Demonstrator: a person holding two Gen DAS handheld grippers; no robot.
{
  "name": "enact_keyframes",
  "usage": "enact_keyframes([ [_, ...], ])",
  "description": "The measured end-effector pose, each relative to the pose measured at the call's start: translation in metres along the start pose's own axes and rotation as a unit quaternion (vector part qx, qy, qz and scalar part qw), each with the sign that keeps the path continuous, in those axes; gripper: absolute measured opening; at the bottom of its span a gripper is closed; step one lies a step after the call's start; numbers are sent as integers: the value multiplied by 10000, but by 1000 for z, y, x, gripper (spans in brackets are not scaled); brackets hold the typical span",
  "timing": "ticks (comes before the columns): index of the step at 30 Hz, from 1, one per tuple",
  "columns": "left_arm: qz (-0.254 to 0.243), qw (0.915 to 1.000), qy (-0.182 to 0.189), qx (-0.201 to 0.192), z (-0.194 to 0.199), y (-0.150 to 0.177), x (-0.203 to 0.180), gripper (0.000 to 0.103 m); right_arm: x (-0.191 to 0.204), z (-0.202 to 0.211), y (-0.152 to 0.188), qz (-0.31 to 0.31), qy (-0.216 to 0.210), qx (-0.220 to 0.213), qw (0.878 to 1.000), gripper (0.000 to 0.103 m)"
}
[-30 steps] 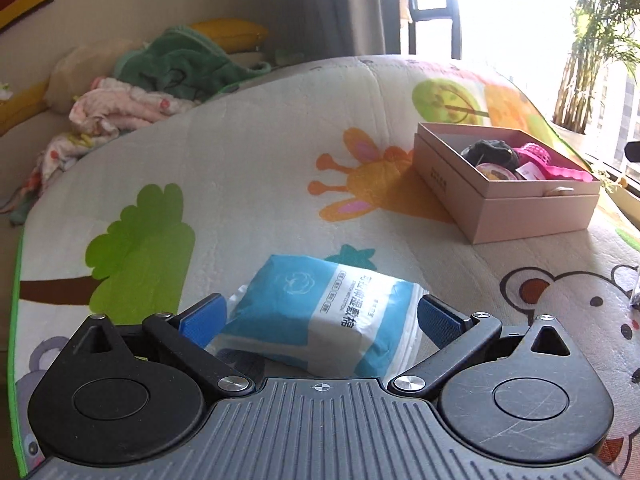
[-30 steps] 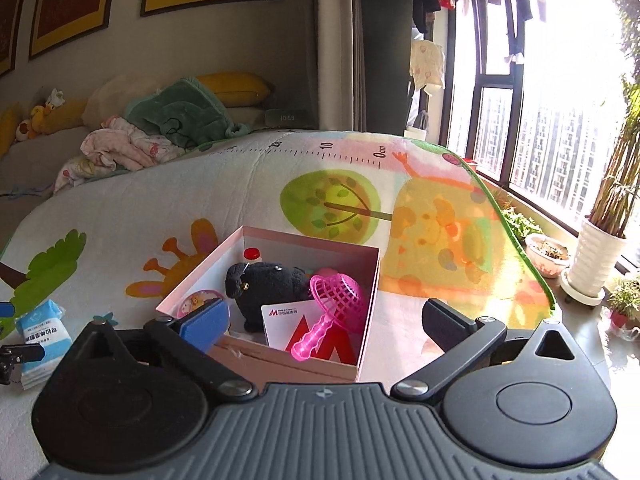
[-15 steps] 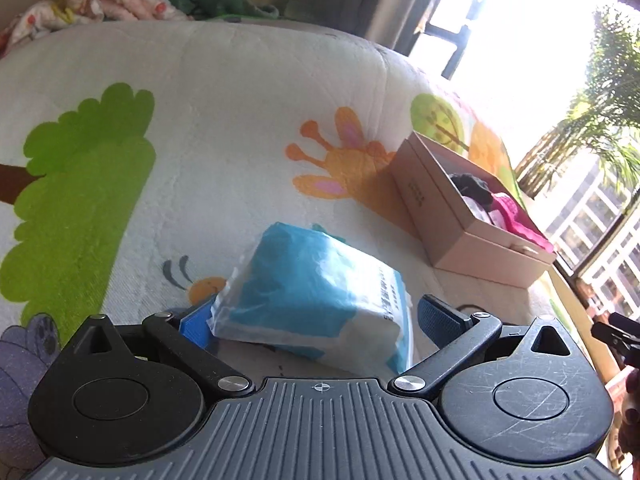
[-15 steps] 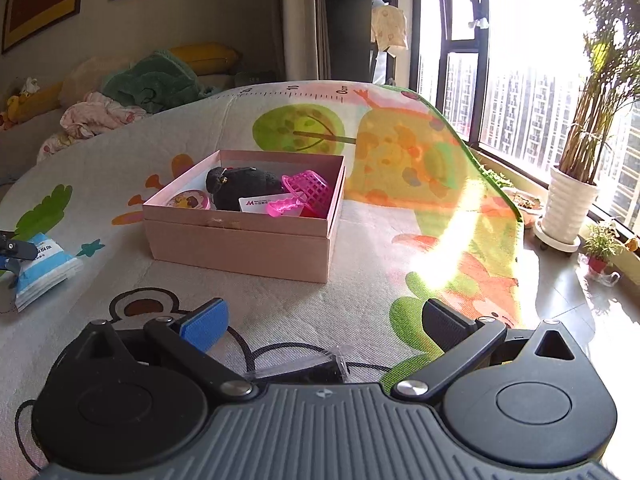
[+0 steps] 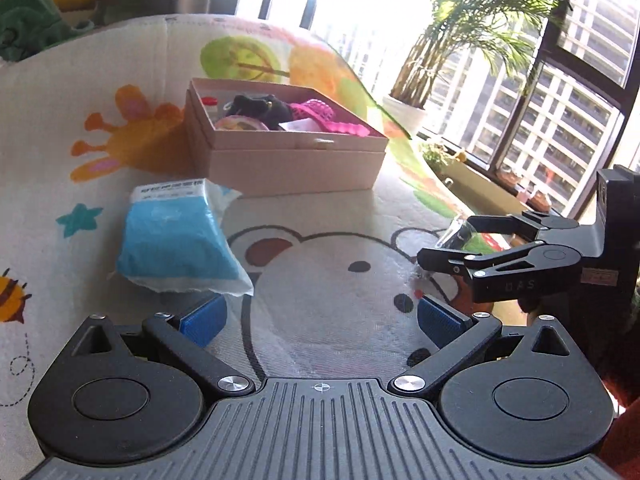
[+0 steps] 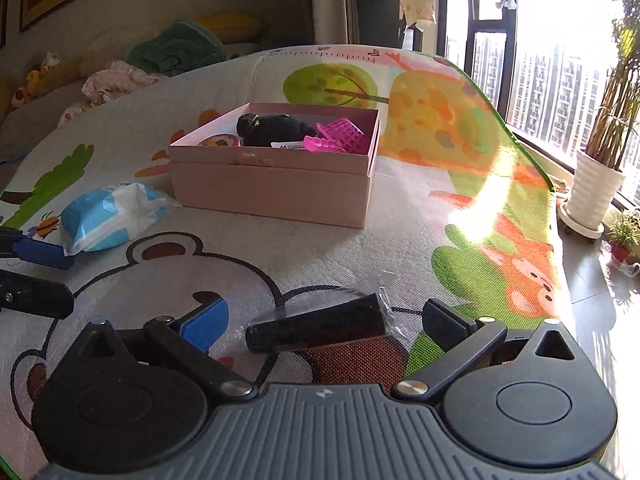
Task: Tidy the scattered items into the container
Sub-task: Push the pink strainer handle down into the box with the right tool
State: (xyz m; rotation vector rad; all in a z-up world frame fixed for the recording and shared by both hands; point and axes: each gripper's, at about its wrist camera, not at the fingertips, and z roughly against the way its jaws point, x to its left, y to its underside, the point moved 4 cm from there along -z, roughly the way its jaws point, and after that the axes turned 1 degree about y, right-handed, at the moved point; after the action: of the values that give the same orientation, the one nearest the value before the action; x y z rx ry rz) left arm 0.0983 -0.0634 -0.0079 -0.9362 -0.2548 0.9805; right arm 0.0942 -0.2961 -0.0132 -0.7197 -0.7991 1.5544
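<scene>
While right gripper (image 6: 320, 322) straddles black tube (image 6: 316, 326), blue pack (image 5: 176, 240) lies free.

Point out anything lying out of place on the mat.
Two items are outside the pink box: the blue tissue pack lies on the mat left of the box, and a black wrapped stick lies between the open right gripper's fingers. The left gripper is open, empty.

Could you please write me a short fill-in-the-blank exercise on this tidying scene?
1. The blue packet lies on the mat, outside the ____.
2. A black tube in clear wrap lies between the open fingers of the ____ tool.
3. The left tool holds ____.

Missing words: box; right; nothing
</scene>
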Motion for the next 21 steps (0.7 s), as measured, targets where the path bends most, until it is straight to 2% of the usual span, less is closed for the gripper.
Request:
enact_keyframes([
  [4,-610,9954,-727,-146,10,2,-11,103,-3,-2,-3,-1,-75,-90,9999,103],
  [6,-701,9930,-919,-228,16,2,-8,103,-2,-1,-5,21,-139,-125,9998,103],
  [11,-368,9903,-1259,-453,21,-2,8,103,-5,11,-25,-65,-418,-519,9978,103],
  [15,-177,9821,-1675,-840,19,-6,18,103,-13,7,-72,141,-18,-1034,9945,102],
  [16,-75,9804,-1723,-951,18,-7,22,103,-15,1,-85,206,25,-1056,9942,91],
  [17,46,9798,-1721,-1018,17,-7,26,103,-16,-4,-94,246,19,-1014,9945,74],
  [18,183,9798,-1686,-1063,17,-7,29,103,-17,-15,-107,260,-51,-857,9960,65],
  [19,337,9803,-1611,-1095,16,-6,34,103,-18,-25,-117,206,-185,-660,9974,48],
  [20,452,9807,-1543,-1114,16,-5,37,103,-18,-33,-123,124,-299,-517,9981,39],
  [21,534,9810,-1489,-1121,15,-3,40,103,-18,-45,-131,-28,-465,-325,9984,37],
])
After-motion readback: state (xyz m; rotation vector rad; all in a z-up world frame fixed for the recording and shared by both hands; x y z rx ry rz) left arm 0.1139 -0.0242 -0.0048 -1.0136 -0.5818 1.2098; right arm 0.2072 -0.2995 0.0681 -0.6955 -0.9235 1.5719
